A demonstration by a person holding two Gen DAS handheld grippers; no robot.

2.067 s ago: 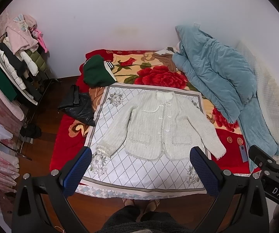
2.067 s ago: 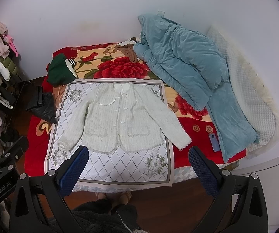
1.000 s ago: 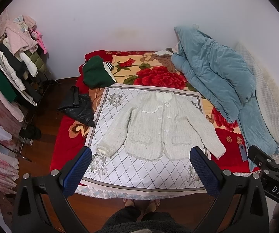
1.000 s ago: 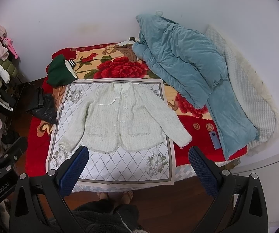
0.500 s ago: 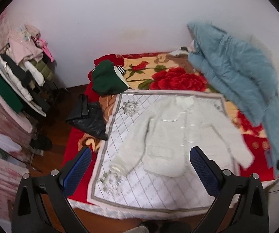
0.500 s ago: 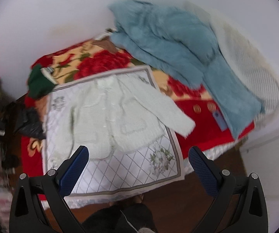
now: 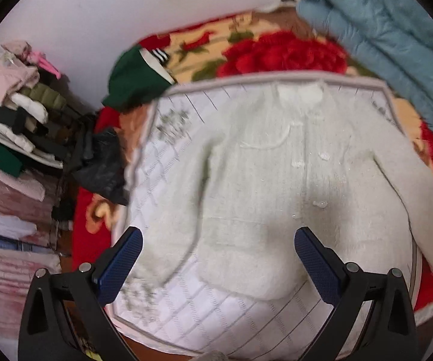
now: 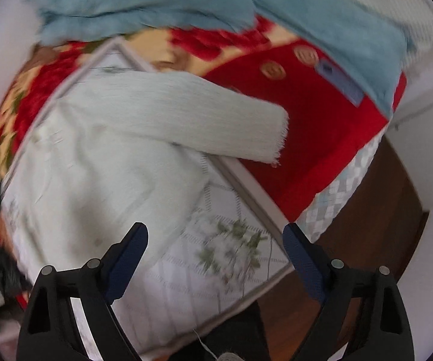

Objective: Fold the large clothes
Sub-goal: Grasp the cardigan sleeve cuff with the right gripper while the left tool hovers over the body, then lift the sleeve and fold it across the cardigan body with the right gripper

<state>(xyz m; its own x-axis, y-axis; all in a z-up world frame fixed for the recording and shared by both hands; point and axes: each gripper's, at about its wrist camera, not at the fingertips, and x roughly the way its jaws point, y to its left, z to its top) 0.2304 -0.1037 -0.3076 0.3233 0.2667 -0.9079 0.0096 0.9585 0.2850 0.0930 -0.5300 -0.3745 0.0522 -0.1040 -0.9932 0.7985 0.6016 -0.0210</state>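
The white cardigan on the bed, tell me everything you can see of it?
The white cardigan looks like a fuzzy ribbed knit. It lies flat and face up, with small clear buttons down the closed front and both sleeves spread outward. Its body rests on a white quilted mat with grey flower prints. One sleeve's frayed cuff reaches past the mat onto the red blanket. No claw touches it.

No text, label or number is legible in either view.

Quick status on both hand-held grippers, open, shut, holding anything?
Left hand-held gripper: open, holding nothing, above the white cardigan.
Right hand-held gripper: jaws wide but closing, nothing between them, above the cardigan's hem.
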